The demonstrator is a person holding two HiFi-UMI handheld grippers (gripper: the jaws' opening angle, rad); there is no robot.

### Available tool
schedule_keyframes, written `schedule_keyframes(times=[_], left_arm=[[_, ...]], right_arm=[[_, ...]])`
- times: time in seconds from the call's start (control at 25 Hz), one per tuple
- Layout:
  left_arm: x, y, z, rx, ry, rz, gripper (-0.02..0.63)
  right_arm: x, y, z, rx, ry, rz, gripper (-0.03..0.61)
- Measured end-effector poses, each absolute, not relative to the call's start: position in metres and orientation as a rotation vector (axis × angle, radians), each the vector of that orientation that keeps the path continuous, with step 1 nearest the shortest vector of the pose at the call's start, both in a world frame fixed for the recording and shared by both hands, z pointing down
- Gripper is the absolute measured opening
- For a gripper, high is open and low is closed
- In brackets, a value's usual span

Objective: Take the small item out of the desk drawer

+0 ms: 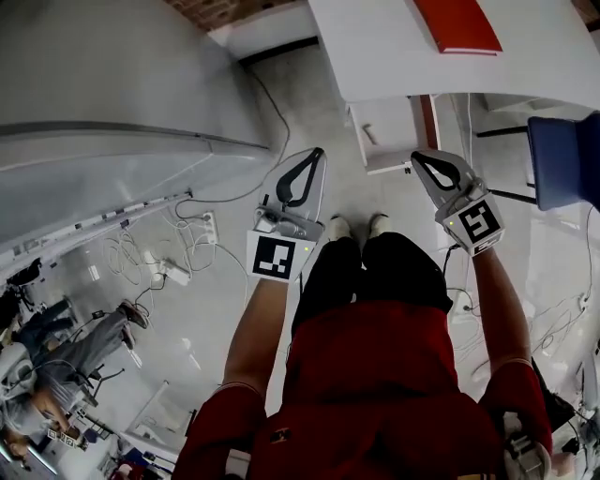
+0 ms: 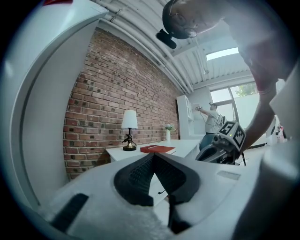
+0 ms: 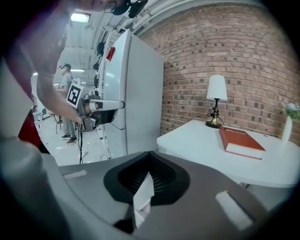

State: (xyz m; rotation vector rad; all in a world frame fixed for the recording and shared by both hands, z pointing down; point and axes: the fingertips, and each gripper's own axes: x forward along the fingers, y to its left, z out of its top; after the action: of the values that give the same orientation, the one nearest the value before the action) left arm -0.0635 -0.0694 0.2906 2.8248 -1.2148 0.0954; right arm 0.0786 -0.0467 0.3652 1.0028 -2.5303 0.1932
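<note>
A white desk [image 1: 375, 47] with a red book [image 1: 457, 23] stands ahead of me. Under its edge is a white drawer front [image 1: 386, 131] with a small handle; I cannot tell whether it is pulled out. No small item shows there. My left gripper [image 1: 320, 152] hangs above the floor left of the drawer, its fingertips together, shut. My right gripper [image 1: 415, 156] is just right of the drawer front, also shut. In the right gripper view [image 3: 150, 153] a white sliver shows between the pads; I cannot tell whether it is a held thing or the background. The left gripper view [image 2: 153, 155] shows the desk through its loop.
A tall white fridge [image 3: 126, 93] stands left of the desk. A lamp [image 3: 216, 101] and a vase [image 3: 291, 119] are on the desk by a brick wall. A blue chair [image 1: 562, 159] is at right. Cables and a power strip [image 1: 169, 272] lie on the floor. A person [image 2: 213, 119] stands far back.
</note>
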Motion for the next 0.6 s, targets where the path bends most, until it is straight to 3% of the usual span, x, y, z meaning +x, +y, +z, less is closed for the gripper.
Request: schedule_keyframes(times=[0.6], left_arm=[[-0.035, -0.088, 0.421, 2.809, -1.277, 0.164, 0.002]], right_arm=[[0.095, -0.075, 0.56, 0.628, -2.416, 0.174, 0.012]])
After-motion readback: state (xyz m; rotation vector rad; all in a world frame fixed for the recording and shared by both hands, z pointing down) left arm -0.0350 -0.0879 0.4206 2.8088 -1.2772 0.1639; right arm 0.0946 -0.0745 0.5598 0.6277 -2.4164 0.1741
